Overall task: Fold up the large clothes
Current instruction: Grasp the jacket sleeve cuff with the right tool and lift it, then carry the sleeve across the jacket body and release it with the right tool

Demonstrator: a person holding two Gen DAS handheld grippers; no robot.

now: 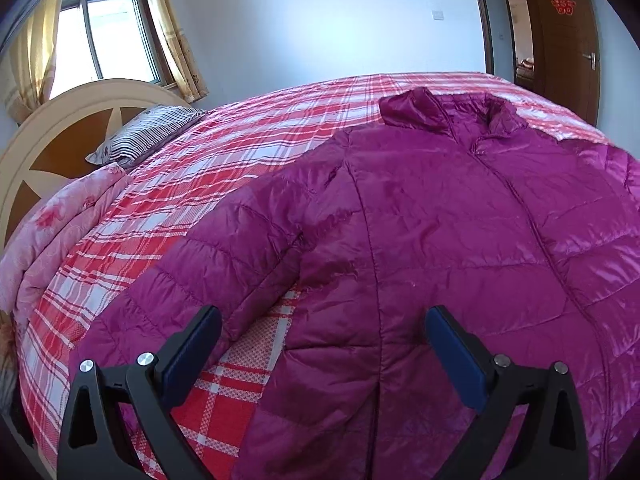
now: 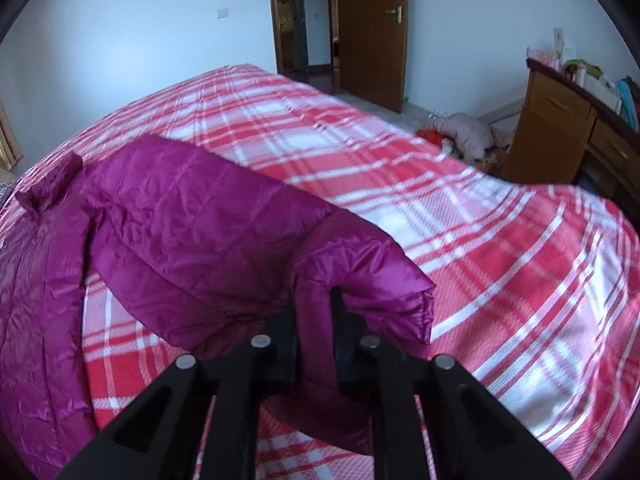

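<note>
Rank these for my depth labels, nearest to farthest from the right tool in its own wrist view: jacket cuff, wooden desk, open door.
1. Jacket cuff, pinched in the right tool.
2. Wooden desk, off to the right past the bed's edge.
3. Open door, at the far wall, top centre.

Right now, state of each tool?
Left tool: open, above the purple jacket, holding nothing.
Right tool: closed on the jacket's sleeve.

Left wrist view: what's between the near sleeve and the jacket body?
In the left wrist view, a wedge of bare plaid bedspread shows between the sleeve and the jacket body. The open left gripper hovers above it.
</note>
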